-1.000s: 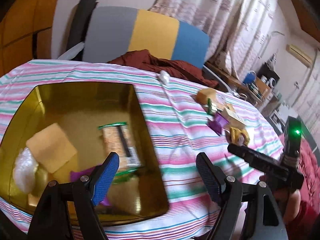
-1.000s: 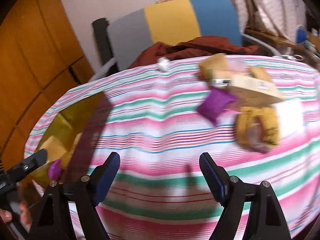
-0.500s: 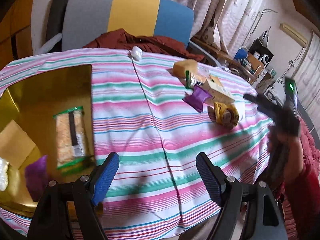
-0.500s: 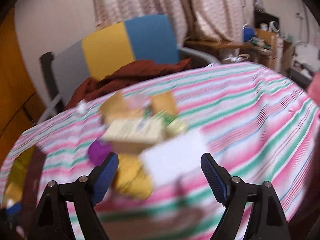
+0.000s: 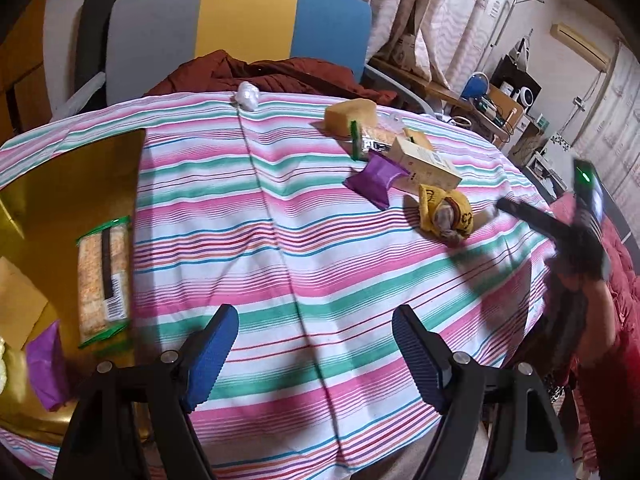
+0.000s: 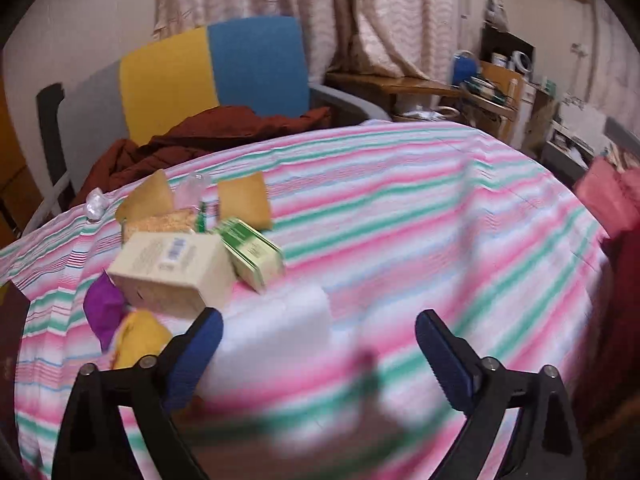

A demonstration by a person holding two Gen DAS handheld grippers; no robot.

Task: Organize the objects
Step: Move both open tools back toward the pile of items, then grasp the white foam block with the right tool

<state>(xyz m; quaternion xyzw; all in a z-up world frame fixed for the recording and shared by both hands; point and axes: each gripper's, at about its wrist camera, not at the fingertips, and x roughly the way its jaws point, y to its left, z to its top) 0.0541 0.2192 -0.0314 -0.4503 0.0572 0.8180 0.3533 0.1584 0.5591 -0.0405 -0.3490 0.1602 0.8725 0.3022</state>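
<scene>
A gold tray point(image 5: 72, 168) at the left holds a green-edged cracker pack point(image 5: 105, 276), a tan card and a purple packet point(image 5: 46, 360). A loose pile lies on the striped cloth: a purple packet point(image 5: 376, 178), a cream box point(image 5: 424, 162), a yellow pouch point(image 5: 444, 216), a sponge point(image 5: 351, 114). My left gripper point(image 5: 316, 354) is open and empty over the cloth right of the tray. My right gripper point(image 6: 318, 356) is open and empty above a white block point(image 6: 276, 332), beside the cream box point(image 6: 176, 272) and a green box point(image 6: 252, 256).
A grey, yellow and blue chair point(image 5: 240, 32) with a dark red cloth point(image 5: 264, 76) stands behind the table. A crumpled white wrapper point(image 5: 247, 95) lies near the far edge. The right gripper's body point(image 5: 560, 232) shows at the right. Cluttered shelves stand far right.
My left gripper has swung right, off the tray and over the cloth. My right gripper has moved right and closer to the pile, now over the white block.
</scene>
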